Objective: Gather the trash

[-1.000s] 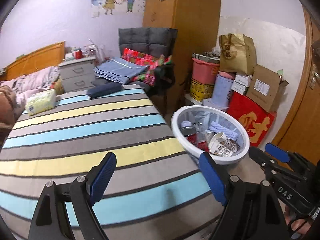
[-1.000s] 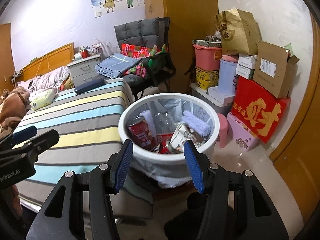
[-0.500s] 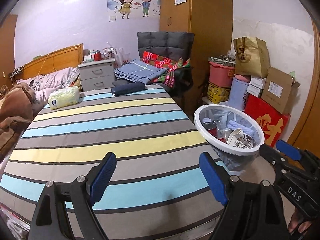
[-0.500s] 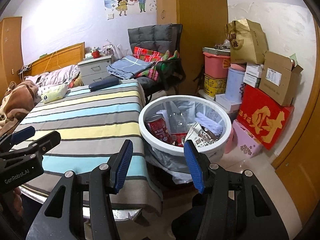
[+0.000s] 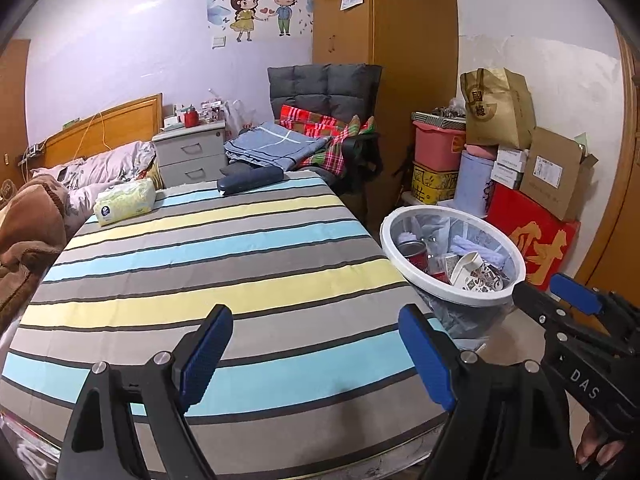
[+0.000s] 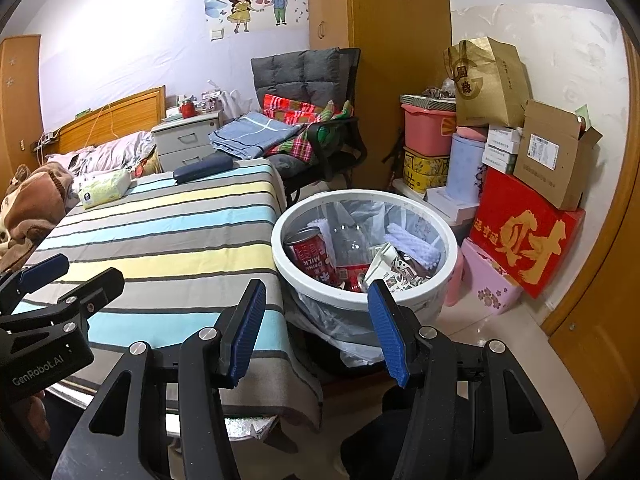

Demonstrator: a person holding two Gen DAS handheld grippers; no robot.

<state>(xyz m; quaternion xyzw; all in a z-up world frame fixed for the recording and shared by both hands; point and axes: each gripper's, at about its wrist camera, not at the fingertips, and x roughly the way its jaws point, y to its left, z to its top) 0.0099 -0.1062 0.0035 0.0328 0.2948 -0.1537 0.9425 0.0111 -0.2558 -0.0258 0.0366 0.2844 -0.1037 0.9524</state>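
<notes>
The trash bin [image 6: 364, 248] sits on the floor beside the striped table [image 6: 168, 240], full of cans and paper. It is just ahead of the right gripper [image 6: 316, 332], the closer one. The left gripper [image 5: 316, 360] is over the table. Both are open and hold nothing.

You see a striped cloth [image 5: 208, 264] in grey, yellow and light blue, and beside it a white bin [image 6: 362, 300] holding a red can [image 6: 310, 254].
</notes>
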